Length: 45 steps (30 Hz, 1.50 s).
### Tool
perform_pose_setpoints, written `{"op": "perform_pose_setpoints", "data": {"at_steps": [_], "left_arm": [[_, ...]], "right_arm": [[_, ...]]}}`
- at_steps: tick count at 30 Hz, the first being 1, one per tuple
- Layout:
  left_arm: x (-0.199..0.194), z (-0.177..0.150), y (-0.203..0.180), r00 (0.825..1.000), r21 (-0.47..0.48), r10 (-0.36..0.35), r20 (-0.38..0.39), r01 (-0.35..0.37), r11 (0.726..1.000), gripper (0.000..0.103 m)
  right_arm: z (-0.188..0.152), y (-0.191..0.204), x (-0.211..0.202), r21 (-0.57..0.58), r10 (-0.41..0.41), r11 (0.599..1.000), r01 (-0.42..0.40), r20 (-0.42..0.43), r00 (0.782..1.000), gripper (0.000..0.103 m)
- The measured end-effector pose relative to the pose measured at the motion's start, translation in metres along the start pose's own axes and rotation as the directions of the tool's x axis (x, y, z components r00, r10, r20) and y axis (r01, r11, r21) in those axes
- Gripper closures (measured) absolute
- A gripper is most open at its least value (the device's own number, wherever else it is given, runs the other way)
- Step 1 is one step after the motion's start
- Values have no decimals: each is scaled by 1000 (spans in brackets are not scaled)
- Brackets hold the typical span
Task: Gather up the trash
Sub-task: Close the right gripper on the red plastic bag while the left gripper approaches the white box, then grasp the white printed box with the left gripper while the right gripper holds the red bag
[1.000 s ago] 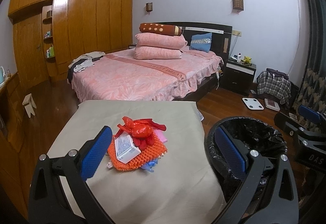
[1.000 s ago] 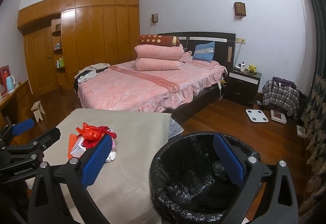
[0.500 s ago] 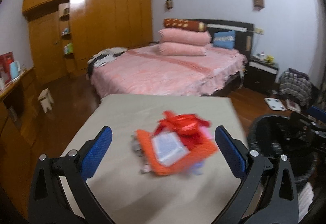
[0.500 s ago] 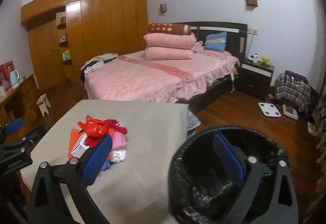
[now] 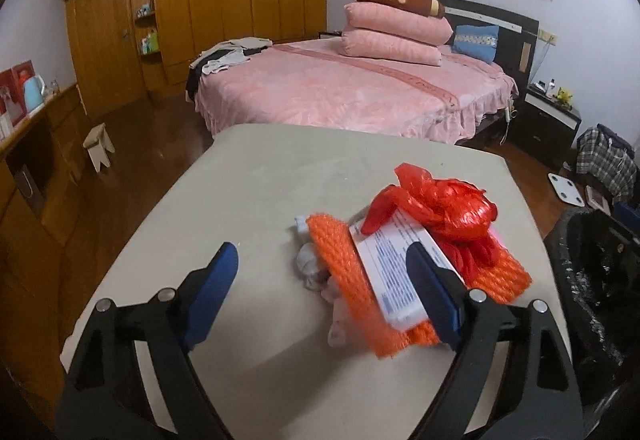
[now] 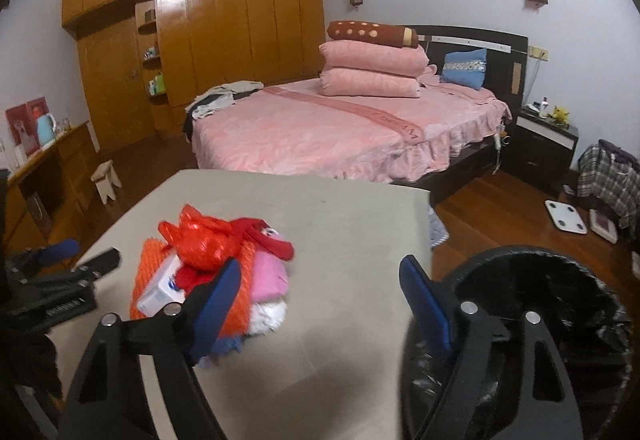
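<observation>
Filling the far part of the room, a bed (image 6: pixel 340 128) with a pink cover stands before a wooden wardrobe wall (image 6: pixel 224 36). Nearer, a beige table (image 5: pixel 280 192) carries the trash pile (image 5: pixel 404 256): an orange net, a white box, a crumpled red plastic bag (image 6: pixel 202 238) and a pink piece (image 6: pixel 270 276), all heaped together. At the near right of the table stands a bin with a black liner (image 6: pixel 560 312). The left gripper (image 5: pixel 322 290) hovers at the near left of the pile with its tongs wide apart, the right tong just at the white box. The right gripper (image 6: pixel 320 300) also has its tongs apart, between pile and bin
</observation>
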<state>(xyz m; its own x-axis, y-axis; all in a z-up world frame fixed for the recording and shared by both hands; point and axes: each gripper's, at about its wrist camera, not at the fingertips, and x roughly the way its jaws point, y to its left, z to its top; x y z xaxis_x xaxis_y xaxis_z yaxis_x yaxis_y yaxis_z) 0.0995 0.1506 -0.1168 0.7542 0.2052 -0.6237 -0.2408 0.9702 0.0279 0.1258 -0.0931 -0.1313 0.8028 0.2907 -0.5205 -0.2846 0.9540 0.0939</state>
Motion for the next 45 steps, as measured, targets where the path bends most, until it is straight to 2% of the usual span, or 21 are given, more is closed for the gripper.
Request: {"op": "perform_pose_setpoints", "data": {"at_steps": [8,15,17,21,25,29,33,39,45], "left_arm": [[11,5,18,998,-23,56,36,-55,998,19],[17,8,41,995,-55,89,37,-87,995,17],[20,9,45,995,-62,92,32,-89,994,17],[24,8,48,996,-69,85,27,-83,994,17],[23,8,49,996,-65,82,30,-80,995,17],[21,8,43,998,-64,62,33,-59,996,17],[19,6,28,999,-52,28,32,-26,998,16],[26,-4,-7,998,-36,-66,-8,66,997,15],[42,-9,-31,993,-16,-110,-45,110,994,16]], "right_arm": [[9,42,34,-59,113,992,-113,-8,994,27],[11,70,62,-77,175,981,-178,-46,984,28],[9,77,69,-83,186,978,-191,-70,980,33],[2,79,84,-60,232,968,-242,-142,962,55],[1,77,75,-72,256,961,-266,-122,959,63],[4,71,57,-85,246,964,-251,-74,967,63],[6,51,40,-48,214,975,-215,-34,976,63],[-3,20,32,-22,136,990,-137,-48,990,63],[-11,5,30,3,110,994,-110,-68,992,63]]}}
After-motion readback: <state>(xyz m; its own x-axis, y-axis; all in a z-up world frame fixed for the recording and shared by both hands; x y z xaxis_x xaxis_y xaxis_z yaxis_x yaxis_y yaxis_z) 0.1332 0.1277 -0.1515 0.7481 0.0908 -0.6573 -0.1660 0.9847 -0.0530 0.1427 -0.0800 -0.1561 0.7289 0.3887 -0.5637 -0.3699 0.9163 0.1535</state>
